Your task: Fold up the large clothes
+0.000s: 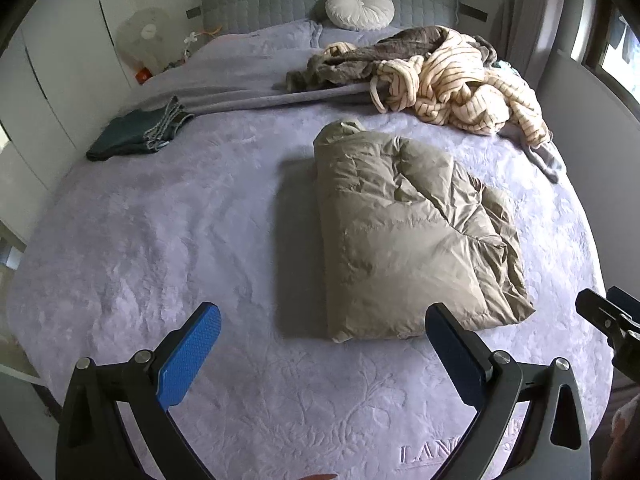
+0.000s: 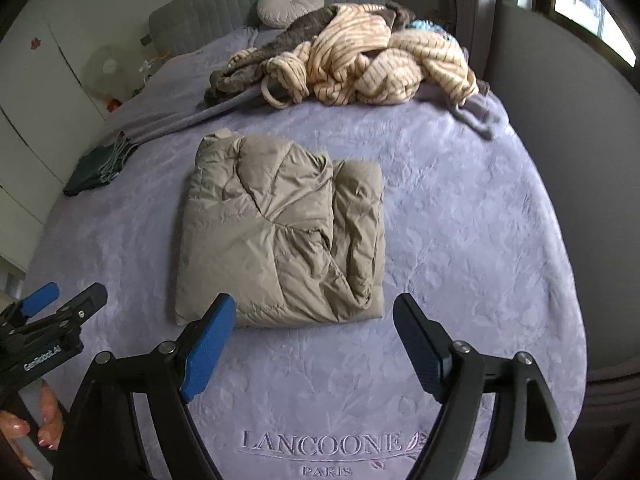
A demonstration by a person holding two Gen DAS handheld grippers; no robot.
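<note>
A khaki padded jacket [image 1: 408, 236] lies folded into a rough rectangle on the lilac bedspread [image 1: 160, 240]; it also shows in the right wrist view [image 2: 280, 228]. My left gripper [image 1: 324, 320] is open and empty, held above the bed just in front of the jacket's near edge. My right gripper [image 2: 314, 312] is open and empty, also just in front of that near edge. The left gripper shows at the left edge of the right wrist view [image 2: 60, 300].
A heap of unfolded clothes, cream striped and brown [image 1: 432, 76], lies at the back right of the bed. A folded dark green garment with jeans [image 1: 136, 132] sits at the back left. A round white cushion [image 1: 360, 6] leans on the grey headboard. A fan [image 1: 144, 40] stands by the wardrobe.
</note>
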